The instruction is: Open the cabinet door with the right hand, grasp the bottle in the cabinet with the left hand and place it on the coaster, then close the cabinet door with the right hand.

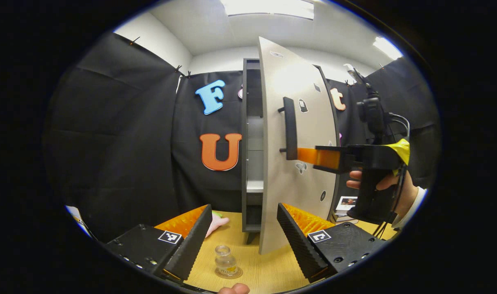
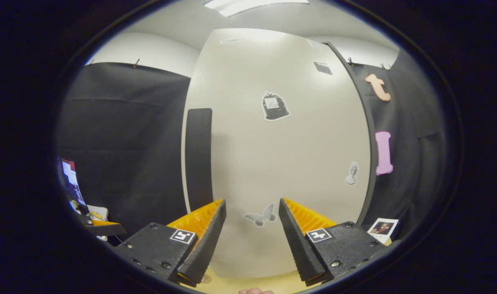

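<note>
At the bottom centre of the left gripper view, the bottle [image 1: 225, 260] is seen standing on the coaster [image 1: 229, 272], between the wide-open fingers of the left gripper [image 1: 243, 239]. Farther off, the right gripper [image 2: 251, 236], also spread wide, is held against the cabinet door [image 1: 291, 163] beside its handle [image 1: 290, 128]. The door should be pushed steadily until shut.

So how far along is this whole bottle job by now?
Mostly done. The bottle already stands on the coaster on the table, and the left gripper sits above it, jaws open. In hand: the right gripper is against the cabinet door, near its handle, jaws open. Left: the door is ajar and needs shutting against the cabinet.
</note>
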A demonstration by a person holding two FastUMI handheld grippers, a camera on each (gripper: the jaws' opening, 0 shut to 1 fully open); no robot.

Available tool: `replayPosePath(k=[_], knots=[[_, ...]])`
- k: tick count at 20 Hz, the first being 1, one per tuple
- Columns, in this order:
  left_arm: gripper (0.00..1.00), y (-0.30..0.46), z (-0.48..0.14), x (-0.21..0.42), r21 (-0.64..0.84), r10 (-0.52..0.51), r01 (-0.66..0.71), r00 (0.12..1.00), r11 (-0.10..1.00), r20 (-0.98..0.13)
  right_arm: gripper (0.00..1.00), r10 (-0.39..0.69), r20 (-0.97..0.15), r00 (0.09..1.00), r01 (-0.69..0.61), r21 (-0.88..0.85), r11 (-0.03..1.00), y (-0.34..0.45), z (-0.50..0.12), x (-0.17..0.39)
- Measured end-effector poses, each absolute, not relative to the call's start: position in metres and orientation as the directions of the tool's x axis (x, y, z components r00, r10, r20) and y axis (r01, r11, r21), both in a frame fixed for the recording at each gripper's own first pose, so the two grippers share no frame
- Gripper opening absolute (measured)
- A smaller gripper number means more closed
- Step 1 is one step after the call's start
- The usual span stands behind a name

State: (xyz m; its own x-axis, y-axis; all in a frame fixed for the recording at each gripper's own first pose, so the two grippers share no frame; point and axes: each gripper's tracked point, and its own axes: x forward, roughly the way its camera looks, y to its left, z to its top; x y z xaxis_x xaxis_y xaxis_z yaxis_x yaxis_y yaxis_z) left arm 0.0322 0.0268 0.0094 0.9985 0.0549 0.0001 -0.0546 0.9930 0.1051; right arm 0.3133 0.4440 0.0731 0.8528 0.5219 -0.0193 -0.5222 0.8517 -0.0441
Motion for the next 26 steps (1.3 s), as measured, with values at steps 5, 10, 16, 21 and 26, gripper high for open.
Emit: replayPosePath(k=[5, 10, 16, 21, 26], knots=[[0.96, 0.025, 0.013, 0.031, 0.105, 0.057, -0.058, 0.998, 0.993, 0.014, 0.85, 0.496, -0.013, 0.868, -0.496, -0.057, 0.867, 0.445, 0.07, 0.313], [0.96, 0.016, 0.009, 0.034, 0.122, 0.015, -0.018, 1.0, 0.992, 0.023, 0.86, 0.439, 0.026, 0.898, -0.437, -0.062, 0.897, 0.4, 0.08, 0.275], [0.96, -0.004, 0.006, 0.034, 0.099, -0.028, 0.025, 0.999, 0.995, 0.028, 0.86, 0.323, 0.074, 0.943, -0.317, -0.085, 0.945, 0.319, 0.09, 0.219], [0.96, -0.017, 0.005, 0.032, 0.103, -0.062, 0.058, 0.998, 0.993, 0.032, 0.87, 0.239, 0.037, 0.97, -0.239, -0.028, 0.971, 0.265, 0.067, 0.187], [0.96, -0.025, -0.002, 0.027, 0.091, -0.077, 0.074, 0.997, 0.993, 0.031, 0.87, 0.142, -0.024, 0.99, -0.141, 0.041, 0.989, 0.219, 0.038, 0.17]])
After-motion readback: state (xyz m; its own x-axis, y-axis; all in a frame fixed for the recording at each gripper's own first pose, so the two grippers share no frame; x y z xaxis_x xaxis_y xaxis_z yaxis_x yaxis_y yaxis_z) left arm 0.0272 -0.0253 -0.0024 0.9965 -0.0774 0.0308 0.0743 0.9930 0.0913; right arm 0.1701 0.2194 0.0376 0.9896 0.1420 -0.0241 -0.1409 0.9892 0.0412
